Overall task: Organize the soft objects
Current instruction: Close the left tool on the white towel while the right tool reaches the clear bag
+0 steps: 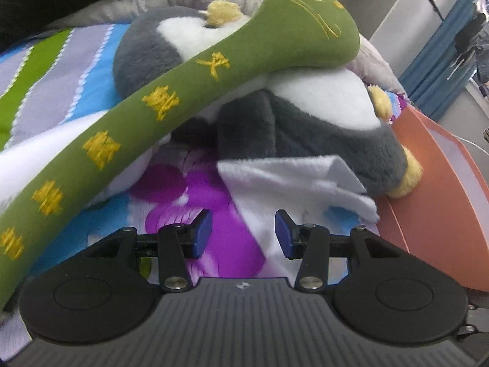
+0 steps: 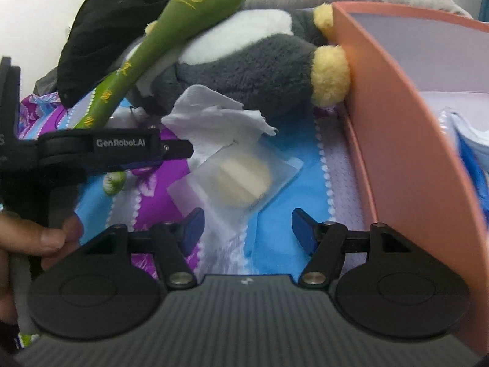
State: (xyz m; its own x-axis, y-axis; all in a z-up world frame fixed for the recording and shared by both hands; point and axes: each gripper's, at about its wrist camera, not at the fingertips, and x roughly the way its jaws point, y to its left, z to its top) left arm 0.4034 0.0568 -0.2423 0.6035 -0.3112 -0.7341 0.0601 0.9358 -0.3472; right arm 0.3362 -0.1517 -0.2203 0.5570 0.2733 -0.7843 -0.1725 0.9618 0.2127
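Note:
A long green plush stick (image 1: 171,98) with yellow embroidered characters leans across a grey and white plush penguin (image 1: 308,128) on the patterned bedspread (image 1: 214,238). A crumpled white tissue (image 1: 293,180) lies in front of the penguin. My left gripper (image 1: 243,234) is open and empty, low over the bedspread just short of the tissue. In the right wrist view the penguin (image 2: 250,70), green stick (image 2: 171,33) and tissue (image 2: 214,116) show, with a clear packet holding a beige round pad (image 2: 241,180). My right gripper (image 2: 247,229) is open and empty just before the packet.
An orange box (image 2: 406,140) with a white inside stands at the right, against the penguin's yellow foot (image 2: 330,76); it also shows in the left wrist view (image 1: 434,202). A black cloth (image 2: 101,36) and grey blanket (image 1: 152,3) lie behind. The left gripper's body (image 2: 101,150) crosses the left side.

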